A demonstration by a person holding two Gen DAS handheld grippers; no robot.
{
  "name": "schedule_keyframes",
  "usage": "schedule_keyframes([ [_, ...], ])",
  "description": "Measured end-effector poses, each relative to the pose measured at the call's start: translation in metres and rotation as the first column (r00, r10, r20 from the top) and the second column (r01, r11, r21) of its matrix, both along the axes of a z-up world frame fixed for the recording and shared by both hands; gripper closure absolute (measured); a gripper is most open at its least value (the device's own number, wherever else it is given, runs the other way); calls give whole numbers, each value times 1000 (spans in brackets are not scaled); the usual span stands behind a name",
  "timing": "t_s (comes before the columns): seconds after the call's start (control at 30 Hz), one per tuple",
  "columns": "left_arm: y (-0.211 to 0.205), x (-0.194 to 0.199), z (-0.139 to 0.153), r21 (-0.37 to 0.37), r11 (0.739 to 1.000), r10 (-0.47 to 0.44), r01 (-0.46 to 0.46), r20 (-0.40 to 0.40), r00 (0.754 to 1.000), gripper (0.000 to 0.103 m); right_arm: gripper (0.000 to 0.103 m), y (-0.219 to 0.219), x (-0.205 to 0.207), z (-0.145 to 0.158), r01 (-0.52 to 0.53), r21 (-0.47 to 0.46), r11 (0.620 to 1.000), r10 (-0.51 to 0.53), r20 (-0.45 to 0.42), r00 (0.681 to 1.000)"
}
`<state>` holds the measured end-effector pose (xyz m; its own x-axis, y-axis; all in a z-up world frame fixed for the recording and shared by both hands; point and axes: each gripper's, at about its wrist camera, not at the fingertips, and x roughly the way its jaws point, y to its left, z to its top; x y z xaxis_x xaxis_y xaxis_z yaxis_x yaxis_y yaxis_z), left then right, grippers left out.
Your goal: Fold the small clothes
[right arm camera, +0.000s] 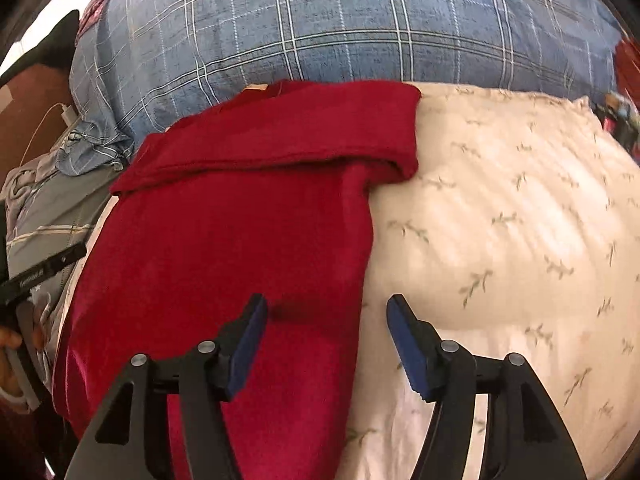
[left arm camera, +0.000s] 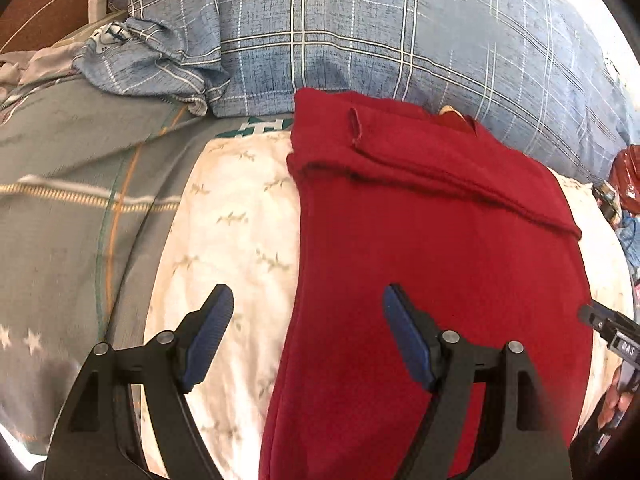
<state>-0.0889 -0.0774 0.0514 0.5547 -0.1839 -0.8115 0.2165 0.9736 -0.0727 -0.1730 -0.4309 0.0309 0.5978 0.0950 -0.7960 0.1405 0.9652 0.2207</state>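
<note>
A red knit garment (left arm camera: 432, 264) lies flat on a white leaf-print cloth (left arm camera: 236, 232), its sleeves folded across the top into a long narrow shape. My left gripper (left arm camera: 308, 300) is open and empty, its jaws straddling the garment's left edge near the bottom. In the right wrist view the same red garment (right arm camera: 248, 232) lies on the white cloth (right arm camera: 500, 232). My right gripper (right arm camera: 326, 308) is open and empty, its jaws straddling the garment's right edge. The garment's near hem is hidden below both views.
A blue plaid pillow (left arm camera: 380, 32) lies behind the garment and also shows in the right wrist view (right arm camera: 340, 28). A grey patterned bedsheet (left arm camera: 72, 200) lies left. A white charger with cable (left arm camera: 98, 4) sits far left. Red clutter (left arm camera: 628, 176) lies at right.
</note>
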Motion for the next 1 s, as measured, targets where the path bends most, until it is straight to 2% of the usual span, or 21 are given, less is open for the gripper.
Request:
schedule_keyframes([
  [0.27, 17, -33, -2, -32, 999, -32, 32, -14, 999, 26, 36, 11, -23, -2, -15, 37, 999, 15, -7, 1000],
  [0.43, 31, -53, -12, -48, 997, -65, 62, -62, 996, 26, 35, 16, -46, -7, -55, 119, 991, 60, -32, 998],
  [0.57, 40, -69, -23, -43, 995, -95, 90, -117, 989, 26, 34, 22, -64, -12, -114, 185, 976, 128, -65, 990],
  [0.7, 46, -86, -24, -35, 993, -113, 109, -123, 986, 26, 34, 23, -82, -18, -154, 263, 952, 185, -97, 978],
  [0.87, 45, -100, -25, -27, 988, -155, 153, -142, 978, 26, 36, 28, -101, -23, -197, 309, 930, 243, -119, 963],
  [1.0, 44, -103, -27, -20, 988, -153, 152, -148, 977, 26, 35, 32, -109, -25, -223, 335, 915, 275, -116, 954],
])
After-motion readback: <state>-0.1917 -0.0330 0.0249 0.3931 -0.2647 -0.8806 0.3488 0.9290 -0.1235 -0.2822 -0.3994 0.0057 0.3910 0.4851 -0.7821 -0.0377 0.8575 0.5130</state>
